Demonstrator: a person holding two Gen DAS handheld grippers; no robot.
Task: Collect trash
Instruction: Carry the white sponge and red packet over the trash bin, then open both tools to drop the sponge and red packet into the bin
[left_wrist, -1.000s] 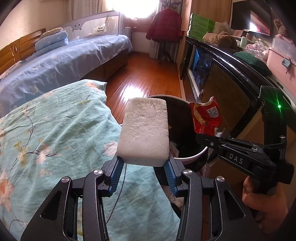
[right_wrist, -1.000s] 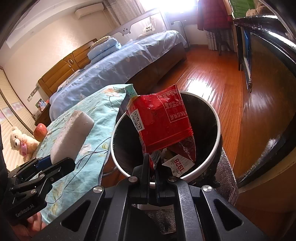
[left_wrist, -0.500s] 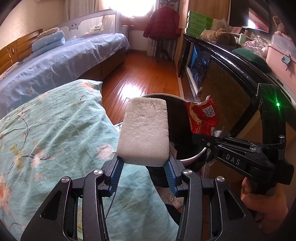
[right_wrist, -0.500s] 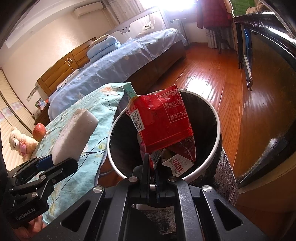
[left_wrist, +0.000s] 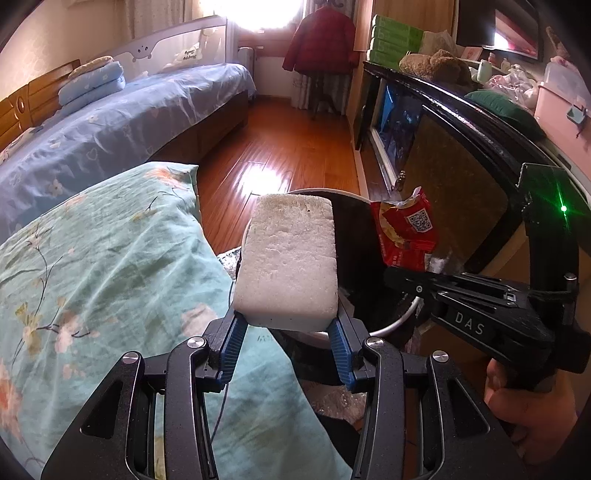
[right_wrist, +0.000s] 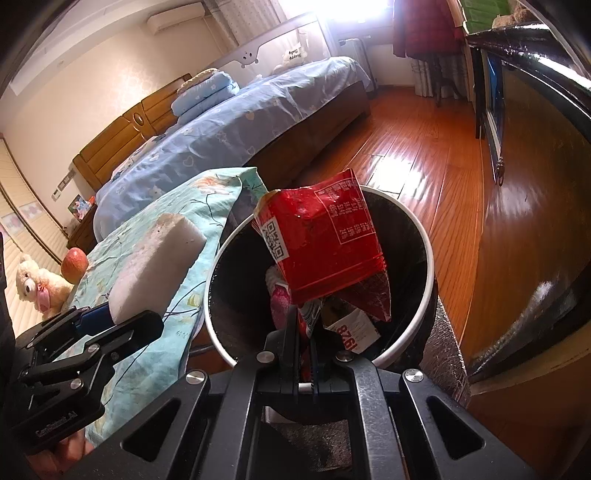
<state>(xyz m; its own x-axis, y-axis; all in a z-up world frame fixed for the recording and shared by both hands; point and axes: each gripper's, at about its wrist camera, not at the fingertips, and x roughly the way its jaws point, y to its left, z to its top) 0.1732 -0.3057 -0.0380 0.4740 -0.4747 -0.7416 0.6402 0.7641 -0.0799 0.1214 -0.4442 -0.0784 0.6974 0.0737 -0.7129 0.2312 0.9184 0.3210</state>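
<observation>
Right tongs (right_wrist: 304, 343) pinched tight on the red snack bag (right_wrist: 325, 240), held right over the open bin (right_wrist: 430, 258), apparently set up for a straight drop. Left tongs (left_wrist: 286, 332) clamp the white foam block (left_wrist: 290, 258) by its near end, just beside the bin rim over the floral bedding (left_wrist: 92, 258), likely queued next. Readable: QR code on the bag, "DAS" on the right tool, "8761" on a scrap in the bin.

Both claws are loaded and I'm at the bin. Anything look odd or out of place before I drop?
On the floral quilt behind the left claw, an apple lies next to a teddy bear, an odd spot for fruit. The red wrapper in the right claw is torn open at the top, above the bin. No spill shows.
</observation>
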